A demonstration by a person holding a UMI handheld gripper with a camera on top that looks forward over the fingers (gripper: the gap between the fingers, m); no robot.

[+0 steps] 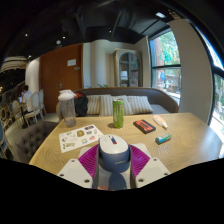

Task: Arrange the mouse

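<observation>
Mouse [113,150] sits clamped between our gripper [113,162] pads, held level just above the wooden bench [190,140], facing the green can [118,112].

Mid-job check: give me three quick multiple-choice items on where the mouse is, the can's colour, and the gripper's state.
1. Where is the mouse?
A. beside the can
B. between the gripper's fingers
C. on the sofa

2. What colour is the can on the table?
A. green
B. red
C. blue

3. What is the gripper doing?
A. hanging open with nothing in it
B. clamping the paper sheet
C. shut on the mouse

Answers: 1 B, the mouse sits between the pink pads. 2 A, the tall can beyond the fingers is green. 3 C, both pads press against the mouse's sides.
</observation>
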